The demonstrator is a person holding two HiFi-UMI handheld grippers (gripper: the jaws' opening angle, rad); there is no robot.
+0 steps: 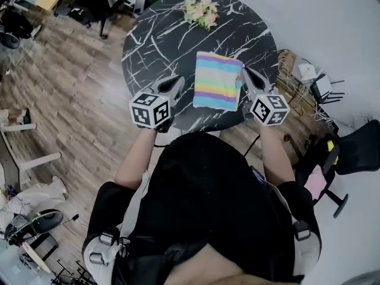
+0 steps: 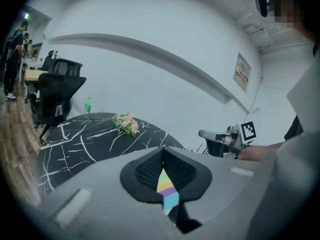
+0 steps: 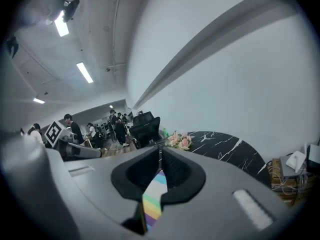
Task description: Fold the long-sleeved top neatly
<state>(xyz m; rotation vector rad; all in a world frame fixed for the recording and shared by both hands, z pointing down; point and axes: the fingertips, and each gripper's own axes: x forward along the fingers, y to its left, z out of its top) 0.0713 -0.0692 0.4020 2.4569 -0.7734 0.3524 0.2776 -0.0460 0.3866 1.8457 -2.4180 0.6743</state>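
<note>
Now the long-sleeved top (image 1: 218, 81) lies folded into a neat, soft rectangle of pastel stripes on the near half of the round surface (image 1: 160, 46), which is glossy black with white marble veins. The left claw (image 1: 178, 81) hangs just left of the top with its ribbed pads shut tight on nothing. The right claw (image 1: 244, 73) is at the top's right edge, also closed and empty, and whether it brushes the cloth I cannot tell. Pale flowers (image 1: 202, 9) sit near the far rim, well apart. Tangled cables (image 1: 297, 94) and a black chair (image 1: 356, 147) crowd the right side, and wood-plank floor (image 1: 77, 88) runs along the left.
</note>
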